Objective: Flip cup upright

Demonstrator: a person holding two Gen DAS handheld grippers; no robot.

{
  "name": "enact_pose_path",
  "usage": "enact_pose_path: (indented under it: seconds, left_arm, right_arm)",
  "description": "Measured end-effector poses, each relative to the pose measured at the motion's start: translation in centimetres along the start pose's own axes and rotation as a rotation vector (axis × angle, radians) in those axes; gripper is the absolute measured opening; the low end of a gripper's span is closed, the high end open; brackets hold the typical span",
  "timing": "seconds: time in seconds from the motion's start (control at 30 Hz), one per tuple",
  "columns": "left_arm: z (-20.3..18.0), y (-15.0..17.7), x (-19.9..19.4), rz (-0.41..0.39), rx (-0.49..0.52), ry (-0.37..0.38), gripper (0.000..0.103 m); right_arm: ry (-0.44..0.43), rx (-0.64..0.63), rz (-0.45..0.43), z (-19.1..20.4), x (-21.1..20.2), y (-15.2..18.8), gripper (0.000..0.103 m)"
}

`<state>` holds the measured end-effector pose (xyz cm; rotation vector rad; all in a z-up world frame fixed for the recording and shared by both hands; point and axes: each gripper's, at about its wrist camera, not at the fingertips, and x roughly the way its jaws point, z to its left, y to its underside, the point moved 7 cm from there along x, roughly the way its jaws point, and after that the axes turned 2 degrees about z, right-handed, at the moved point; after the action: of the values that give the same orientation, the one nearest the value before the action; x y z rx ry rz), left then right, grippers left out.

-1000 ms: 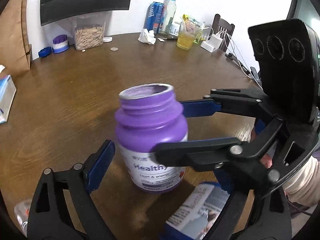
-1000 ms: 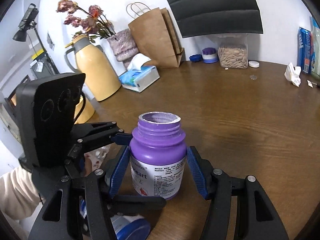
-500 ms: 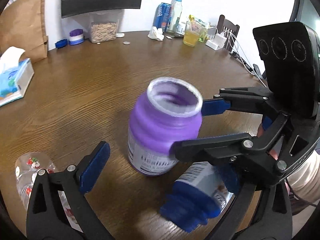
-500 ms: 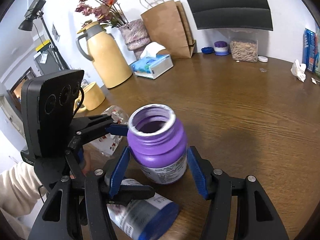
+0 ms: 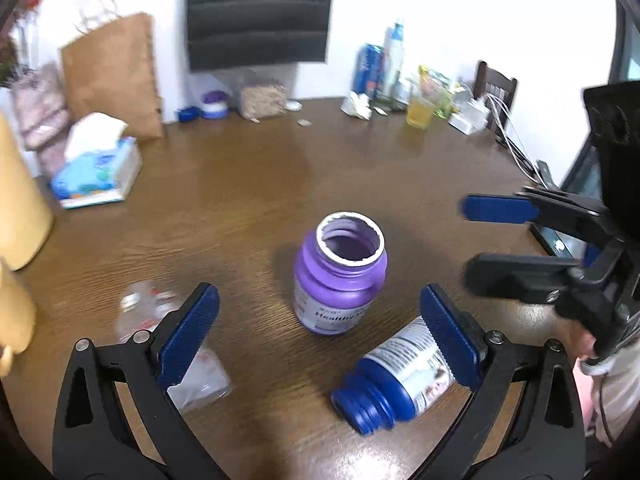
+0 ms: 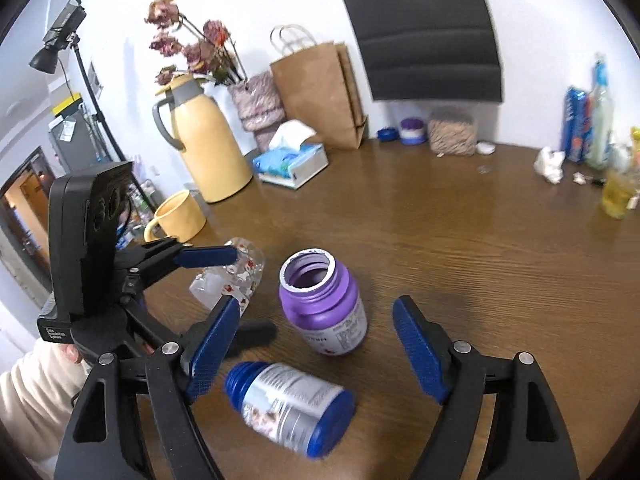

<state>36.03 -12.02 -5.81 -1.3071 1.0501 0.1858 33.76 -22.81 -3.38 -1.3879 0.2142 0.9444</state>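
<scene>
Right now the purple bottle (image 5: 340,276) stands upright on my wooden table (image 5: 248,184), mouth open to the ceiling, label facing me, nothing gripping it. Just in front of it a blue bottle (image 5: 396,376) lies on its side, neck pointing toward my left side. My left gripper (image 5: 318,336) hangs wide apart above the table, its blue pads on either side of the purple bottle but clear of it. My right gripper (image 6: 316,348) is spread wide too, holding nothing. A clear plastic cup (image 6: 234,276) with red prints lies tipped over to the left, partly behind my left gripper's finger. Farther back sit a tissue box (image 6: 292,162), a yellow jug (image 6: 204,144), a yellow mug (image 6: 180,216) and a brown paper bag (image 6: 320,92).
</scene>
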Motion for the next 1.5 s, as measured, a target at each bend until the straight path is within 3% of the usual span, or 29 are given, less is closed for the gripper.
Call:
enact_pose_path:
  seconds: [0.13, 0.37, 0.6, 0.67, 0.77, 1.0, 1.17, 1.37, 1.5]
  left_arm:
    - [0.4, 0.8, -4.2, -0.061, -0.040, -0.109, 0.103]
    - [-0.1, 3.7, -9.8, -0.144, -0.100, -0.190, 0.103]
    - [-1.1, 6.9, -15.3, -0.165, -0.148, -0.275, 0.103]
    - [-1.6, 7.8, -16.5, -0.175, -0.150, -0.266, 0.103]
    - [-2.1, 9.4, -18.2, -0.187, -0.165, -0.323, 0.103]
    - [-3.7, 14.1, -22.1, -0.271, -0.207, -0.397, 0.103]
    - [-4.6, 17.2, -24.3, -0.357, -0.173, -0.518, 0.103]
    - [-4.6, 19.6, -23.6, -0.337, -0.194, -0.534, 0.103]
    - [-5.0, 22.0, -22.5, -0.282, -0.284, -0.458, 0.103]
  right_arm:
    - [0.084, -0.005, 0.015, 0.4, -3.0, 1.0, 0.083]
    - [0.156, -0.008, 0.008, 1.9, -7.5, 3.2, 0.083]
    - [0.177, -0.024, -0.031, 4.5, -11.3, 4.9, 0.083]
    - [0.178, -0.046, -0.049, 5.5, -12.3, 5.6, 0.083]
    - [0.197, -0.038, -0.077, 6.6, -13.2, 6.9, 0.083]
    - [0.218, -0.023, -0.124, 8.9, -15.0, 11.2, 0.083]
    - [0.262, -0.037, -0.148, 10.2, -15.3, 14.0, 0.083]
    - [0.286, -0.044, -0.147, 11.8, -14.8, 17.5, 0.083]
    - [0.224, -0.009, -0.107, 12.4, -13.7, 19.9, 0.083]
